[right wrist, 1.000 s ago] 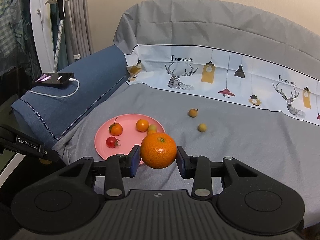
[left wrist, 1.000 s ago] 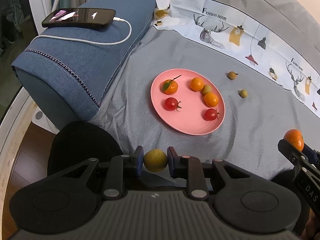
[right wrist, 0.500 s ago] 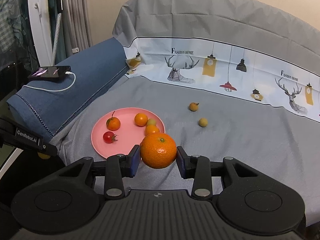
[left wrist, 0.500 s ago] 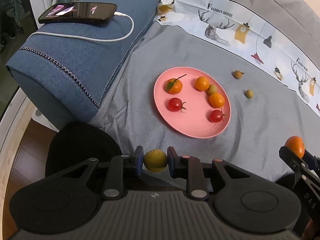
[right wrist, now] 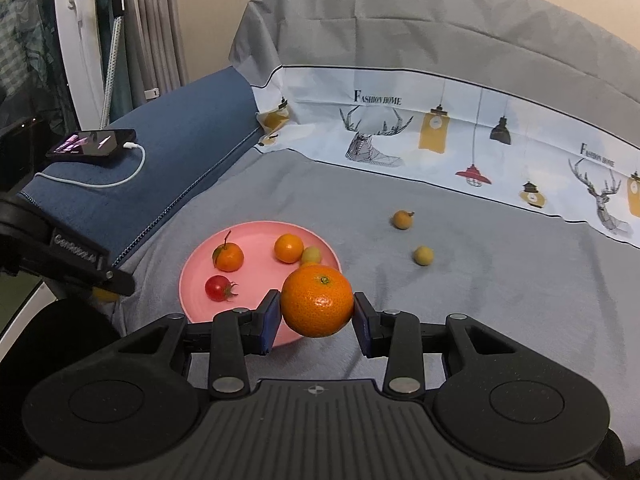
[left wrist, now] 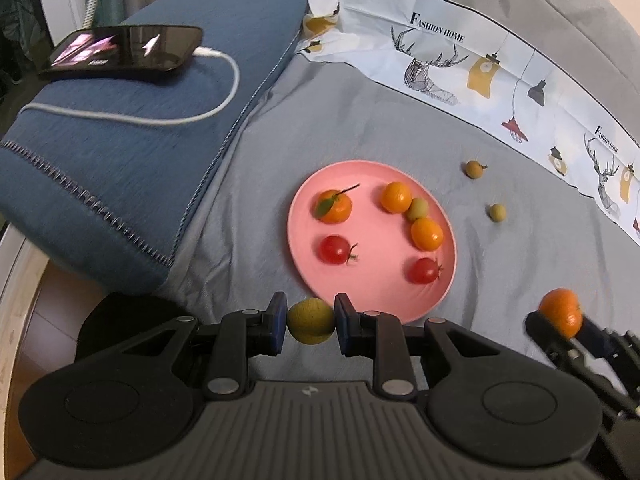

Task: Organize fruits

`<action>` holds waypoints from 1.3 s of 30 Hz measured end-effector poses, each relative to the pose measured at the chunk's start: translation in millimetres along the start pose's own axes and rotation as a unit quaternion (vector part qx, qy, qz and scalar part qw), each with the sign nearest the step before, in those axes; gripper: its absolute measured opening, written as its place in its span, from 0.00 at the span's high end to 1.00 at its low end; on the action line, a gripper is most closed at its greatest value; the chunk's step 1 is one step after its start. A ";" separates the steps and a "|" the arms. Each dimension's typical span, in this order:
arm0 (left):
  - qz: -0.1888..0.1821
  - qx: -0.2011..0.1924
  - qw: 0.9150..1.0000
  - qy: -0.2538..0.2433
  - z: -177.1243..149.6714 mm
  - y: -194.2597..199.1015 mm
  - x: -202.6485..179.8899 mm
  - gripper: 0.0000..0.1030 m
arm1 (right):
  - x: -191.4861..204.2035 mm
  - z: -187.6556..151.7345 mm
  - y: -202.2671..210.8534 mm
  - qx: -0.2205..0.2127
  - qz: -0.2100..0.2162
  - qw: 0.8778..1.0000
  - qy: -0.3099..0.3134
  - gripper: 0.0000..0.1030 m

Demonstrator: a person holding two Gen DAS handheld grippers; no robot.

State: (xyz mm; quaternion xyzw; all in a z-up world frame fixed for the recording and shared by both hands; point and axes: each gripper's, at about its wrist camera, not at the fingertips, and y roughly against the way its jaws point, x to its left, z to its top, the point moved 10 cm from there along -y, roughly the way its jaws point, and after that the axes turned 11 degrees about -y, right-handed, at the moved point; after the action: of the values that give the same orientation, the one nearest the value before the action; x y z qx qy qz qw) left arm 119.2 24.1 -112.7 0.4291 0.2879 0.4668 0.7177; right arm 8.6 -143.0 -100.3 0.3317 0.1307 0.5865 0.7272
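Carrying a yellow-green fruit [left wrist: 311,321] clamped in the left gripper [left wrist: 310,322] and a mandarin [right wrist: 317,301] clamped in the right gripper [right wrist: 316,312], both next need lowering onto the pink plate [left wrist: 372,292] at twelve o'clock

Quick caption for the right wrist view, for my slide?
Right gripper holds a tangerine just short of the pink plate of fruit.

Left gripper [left wrist: 311,322] clamps yellow-green fruit [left wrist: 311,321] just short of pink plate [left wrist: 400,300]; six fruits on plate.

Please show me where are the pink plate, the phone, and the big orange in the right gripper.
pink plate [left wrist: 376,236]: left wrist view, bare centre of the plate.
phone [left wrist: 128,50]: left wrist view, middle of its screen.
big orange [right wrist: 317,306]: right wrist view, front of its peel.
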 end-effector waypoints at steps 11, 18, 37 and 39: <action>-0.001 0.016 1.000 -0.003 33.5 -42.8 -10.6 0.73 | 7.0 5.5 -46.2 0.029 0.008 1.000 0.001 0.61; 0.006 0.031 0.999 -0.008 47.2 -71.8 -13.5 0.73 | 15.0 12.0 -76.7 0.032 0.019 0.999 0.014 0.61; 0.019 0.053 0.997 -0.049 62.9 -130.2 -26.3 0.47 | 20.9 0.0 -132.3 0.072 0.027 0.996 0.033 0.61; 0.024 0.046 0.997 -0.048 64.8 -128.3 -26.4 0.08 | 22.8 3.2 -132.2 0.069 0.032 0.996 0.036 0.58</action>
State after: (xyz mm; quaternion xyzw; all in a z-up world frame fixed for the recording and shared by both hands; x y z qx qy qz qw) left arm 215.7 -47.8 -195.7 0.4905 0.2635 0.4488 0.6990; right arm 118.1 -134.8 -177.4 0.3636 0.1860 0.6108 0.6783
